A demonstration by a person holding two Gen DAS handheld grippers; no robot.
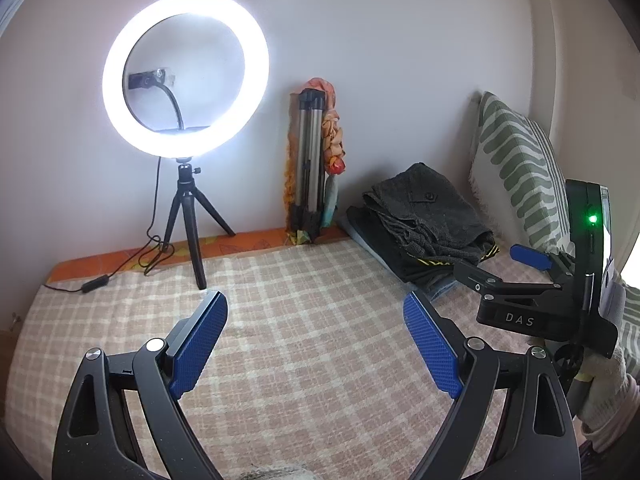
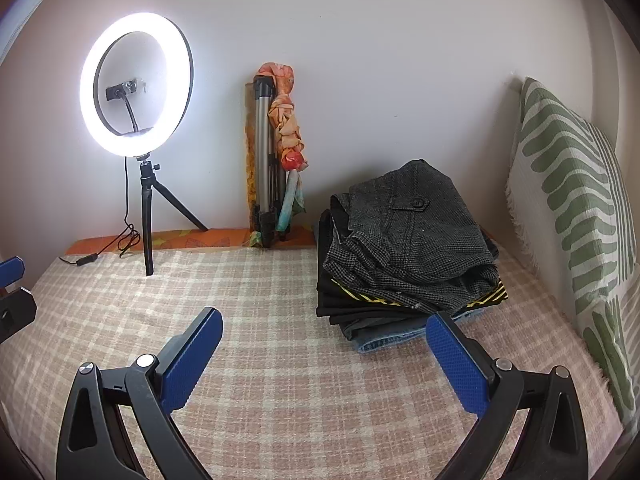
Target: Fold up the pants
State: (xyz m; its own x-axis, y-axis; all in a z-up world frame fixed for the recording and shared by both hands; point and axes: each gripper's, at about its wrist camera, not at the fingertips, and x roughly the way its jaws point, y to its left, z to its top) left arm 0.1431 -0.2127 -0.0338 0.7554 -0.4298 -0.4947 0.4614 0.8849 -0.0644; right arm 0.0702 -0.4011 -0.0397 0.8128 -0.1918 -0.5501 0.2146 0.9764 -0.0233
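A pile of folded pants lies at the back right of the bed, with dark grey tweed pants [image 2: 416, 232] on top, a black pair with yellow stripes [image 2: 486, 298] under them and a blue denim layer [image 2: 384, 340] at the bottom. The pile also shows in the left wrist view [image 1: 428, 216]. My left gripper [image 1: 316, 344] is open and empty above the checked bedspread [image 1: 300, 340]. My right gripper [image 2: 326, 356] is open and empty, just in front of the pile. The right gripper's body [image 1: 532, 296] shows at the right of the left wrist view.
A lit ring light on a small tripod [image 2: 138, 92] stands at the back left, its cable [image 2: 80, 260] trailing on the bed. A folded tripod with a cloth [image 2: 272, 152] leans on the wall. A green-patterned pillow [image 2: 572, 200] stands at the right.
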